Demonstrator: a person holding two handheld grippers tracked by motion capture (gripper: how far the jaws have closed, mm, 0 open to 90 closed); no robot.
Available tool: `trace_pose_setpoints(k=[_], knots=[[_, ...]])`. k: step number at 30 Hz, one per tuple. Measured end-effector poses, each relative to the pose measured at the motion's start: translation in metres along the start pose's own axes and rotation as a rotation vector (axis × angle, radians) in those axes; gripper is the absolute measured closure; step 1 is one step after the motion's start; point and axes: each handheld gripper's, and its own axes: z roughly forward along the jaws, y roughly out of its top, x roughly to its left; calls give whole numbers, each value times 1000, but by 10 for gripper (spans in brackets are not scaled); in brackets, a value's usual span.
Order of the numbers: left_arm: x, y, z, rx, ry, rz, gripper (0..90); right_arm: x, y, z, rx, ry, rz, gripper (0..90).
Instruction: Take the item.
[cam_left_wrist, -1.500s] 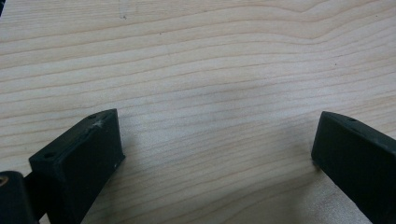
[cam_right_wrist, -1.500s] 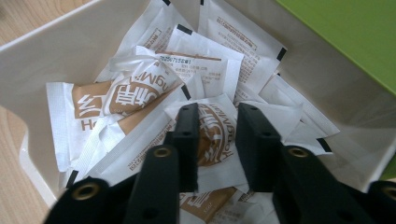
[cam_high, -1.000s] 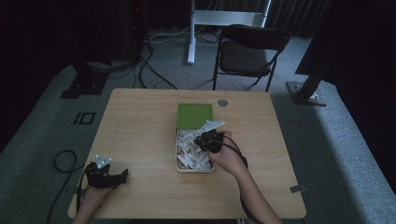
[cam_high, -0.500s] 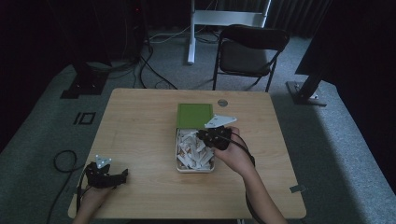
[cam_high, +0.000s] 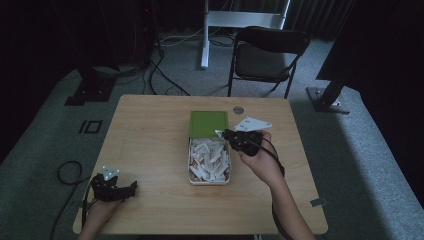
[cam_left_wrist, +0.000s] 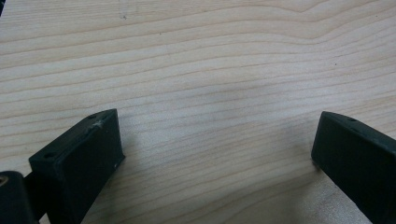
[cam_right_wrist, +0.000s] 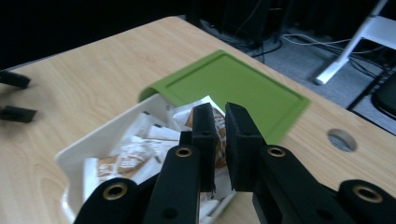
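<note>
A white box (cam_high: 209, 181) full of small white-and-brown packets (cam_high: 207, 157) stands mid-table, with its green lid (cam_high: 208, 123) lying flat against its far end. My right gripper (cam_high: 225, 134) hovers over the box's far right corner. In the right gripper view its jaws (cam_right_wrist: 220, 116) are shut on a brown-and-white packet (cam_right_wrist: 219, 135), above the box rim (cam_right_wrist: 93, 140) and the lid (cam_right_wrist: 233, 84). My left gripper (cam_high: 132, 187) rests on the table near the front left corner. Its jaws (cam_left_wrist: 215, 154) stand wide open over bare wood.
A round cable hole (cam_high: 238, 109) sits in the tabletop behind the lid. A black folding chair (cam_high: 270, 50) stands past the far edge of the table (cam_high: 150, 130). Cables lie on the floor to the left.
My right gripper has lifted out of the box and moved toward its far right corner with a packet in its jaws. The left gripper has stayed put.
</note>
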Motion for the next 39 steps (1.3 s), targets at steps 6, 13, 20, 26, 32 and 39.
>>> trace_pose_setpoints(k=[6, 13, 20, 26, 32, 39], knots=[[0, 0, 0, 0, 0, 0, 26, -21, -13, -3, -4, -63, 40, 834], [0, 0, 0, 2, 1, 4, 27, -45, -33, -4, -2, -152, 97, 834], [0, 0, 0, 2, 0, 0, 26, -68, -55, 3, 38, -242, 127, 835], [0, 0, 0, 2, 0, 0, 26, -83, -73, 16, 86, -280, 177, 834], [0, 0, 0, 2, 0, 0, 27, -102, -93, 33, 125, -342, 221, 834], [0, 0, 0, 2, 0, 0, 26, -123, -109, 51, 162, -415, 267, 834]])
